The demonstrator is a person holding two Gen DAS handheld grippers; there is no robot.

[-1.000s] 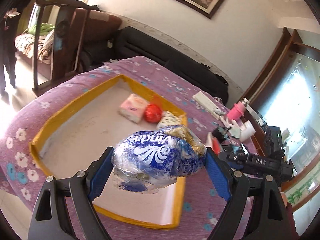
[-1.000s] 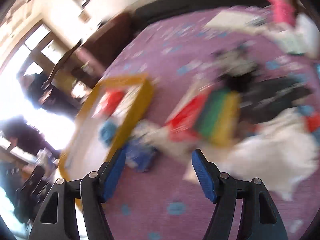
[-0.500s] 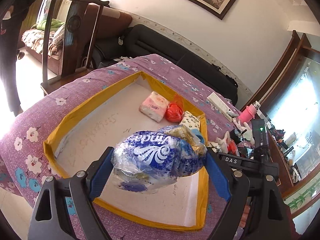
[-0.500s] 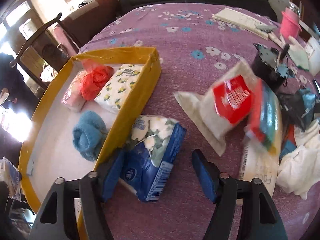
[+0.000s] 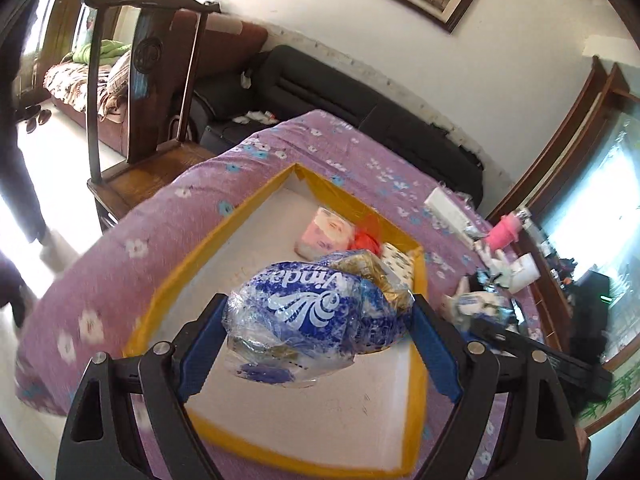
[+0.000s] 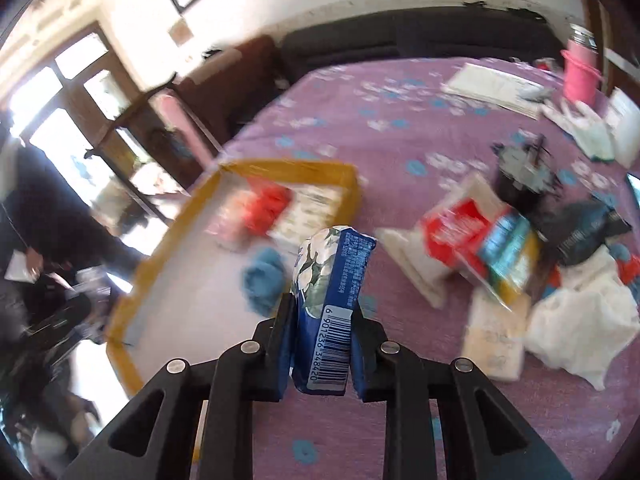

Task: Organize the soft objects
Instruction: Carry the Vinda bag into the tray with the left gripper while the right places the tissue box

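Observation:
My left gripper [image 5: 316, 334] is shut on a blue and white Vinda tissue bag [image 5: 308, 316] and holds it above the yellow-rimmed tray [image 5: 416, 364]. In the tray lie a pink tissue pack [image 5: 326, 234], a red bag [image 5: 364, 236] and a floral pack [image 5: 398, 264]. My right gripper [image 6: 322, 354] is shut on a blue floral tissue pack [image 6: 330, 300], lifted over the purple cloth just right of the tray [image 6: 172, 236]. A blue towel [image 6: 262, 280] lies in the tray behind it.
To the right on the purple floral tablecloth [image 6: 380, 120] lie a red and white packet [image 6: 452, 228], a colourful sponge pack [image 6: 508, 252], white cloths [image 6: 576, 320], a black item [image 6: 520, 172] and a pink cup [image 6: 580, 76]. A wooden chair [image 5: 148, 92] stands left of the table.
My right gripper has closed on the blue floral tissue pack that lay beside the tray and lifted it. My left gripper has kept the Vinda bag and drifted back over the tray's near end.

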